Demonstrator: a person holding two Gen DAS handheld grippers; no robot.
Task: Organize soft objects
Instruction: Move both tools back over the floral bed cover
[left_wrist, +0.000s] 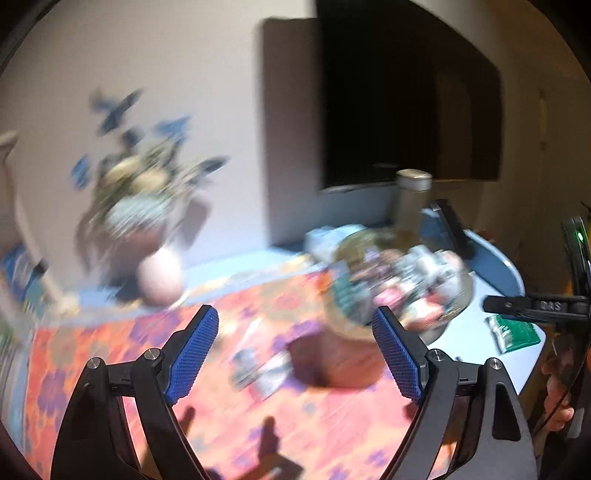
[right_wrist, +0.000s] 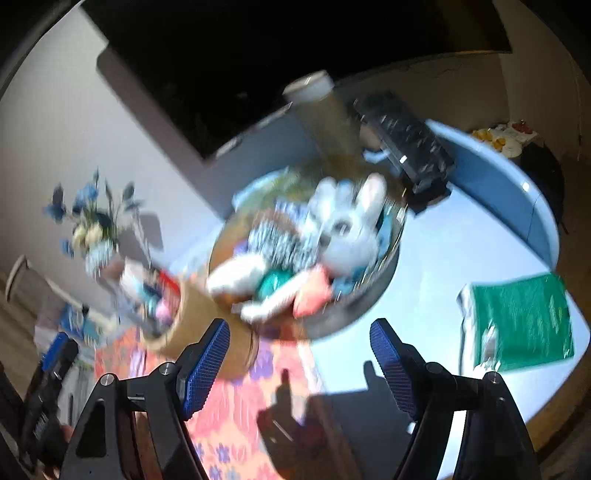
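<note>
both the left gripper (left_wrist: 293, 354) and right gripper (right_wrist: 300, 363) are held wide open and empty. a round metal bowl (right_wrist: 384, 266) heaped with plush toys (right_wrist: 347, 225) is flanked by a tall cylinder (right_wrist: 325, 110) toward the table's (right_wrist: 461, 236) far edge.

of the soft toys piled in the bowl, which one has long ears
The white bunny, lying at the top right of the pile in the metal bowl in the right wrist view. Two upright ears set it apart; the toys beside it show none.

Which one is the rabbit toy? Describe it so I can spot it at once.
Find the pale blue table, then the round metal bowl of soft things near its middle. The rabbit toy lies on top of the pile: white, with long upright ears, while its neighbours are pink, teal or patterned.
</note>
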